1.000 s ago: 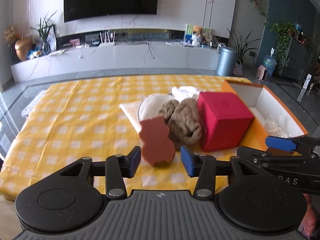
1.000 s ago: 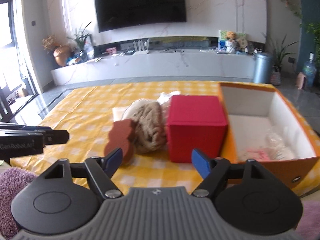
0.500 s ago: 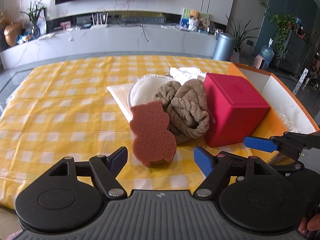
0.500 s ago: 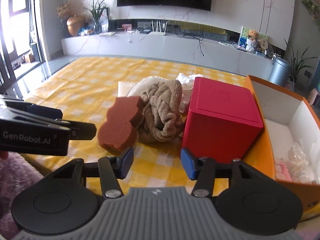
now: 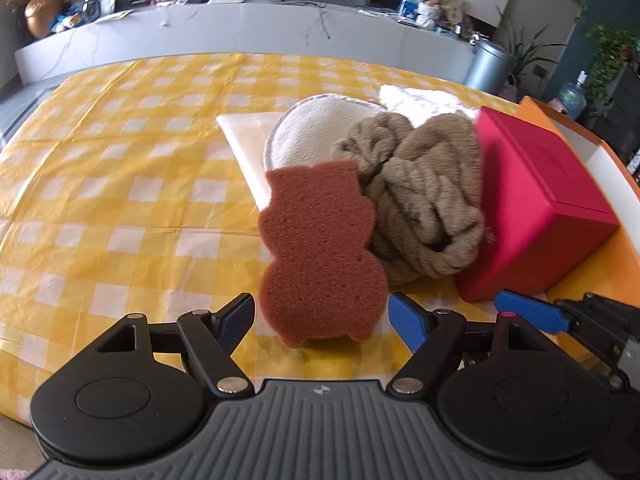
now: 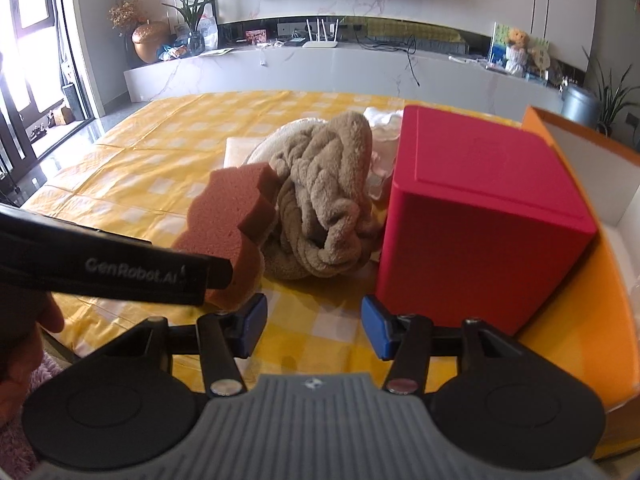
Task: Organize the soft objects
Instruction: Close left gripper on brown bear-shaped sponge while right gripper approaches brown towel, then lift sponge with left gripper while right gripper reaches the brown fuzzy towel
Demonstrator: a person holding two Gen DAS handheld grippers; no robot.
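Brown bear-shaped sponge (image 5: 320, 252) leans on the tan towel (image 5: 424, 200) (porous surface). Left gripper (image 5: 321, 320) straddles it, fingers apart; right gripper (image 6: 314, 326) likewise apart.

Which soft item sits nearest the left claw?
The brown sponge, standing just ahead of the open left claw; the tan towel lies behind it.

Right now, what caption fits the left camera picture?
Open left gripper reaching around a brown sponge beside a towel and red box.
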